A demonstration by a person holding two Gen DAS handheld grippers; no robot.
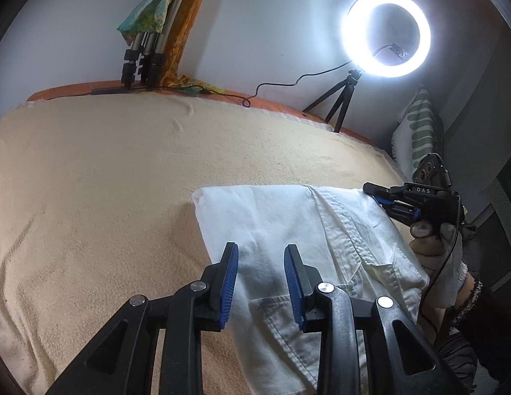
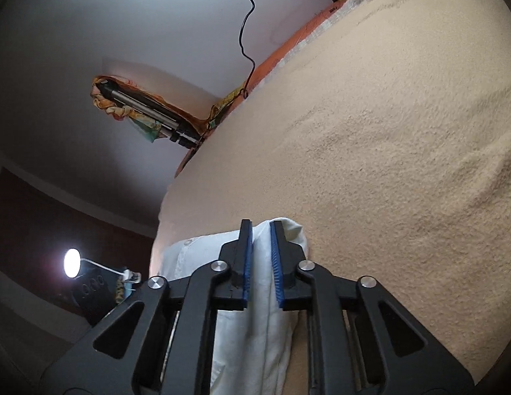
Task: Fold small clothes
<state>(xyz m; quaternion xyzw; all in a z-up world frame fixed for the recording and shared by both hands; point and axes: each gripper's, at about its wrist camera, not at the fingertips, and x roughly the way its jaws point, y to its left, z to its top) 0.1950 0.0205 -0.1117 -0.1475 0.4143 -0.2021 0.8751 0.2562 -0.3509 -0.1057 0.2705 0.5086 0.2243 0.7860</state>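
A white garment (image 1: 288,230), partly folded with a pocket showing, lies on the beige blanket (image 1: 107,197). My left gripper (image 1: 261,250) is open, its blue-padded fingers spread just above the garment's near left part. My right gripper (image 1: 374,191) is at the garment's far right edge. In the right wrist view my right gripper (image 2: 261,227) has its jaws close together around a fold of the white garment (image 2: 260,279), which fills the narrow gap between the pads.
A lit ring light (image 1: 385,33) on a small tripod (image 1: 337,98) stands at the back right with its cable (image 1: 275,84) trailing left. Folded tripod legs (image 1: 143,62) and colourful cloth stand at the back wall. A striped cushion (image 1: 416,128) sits far right.
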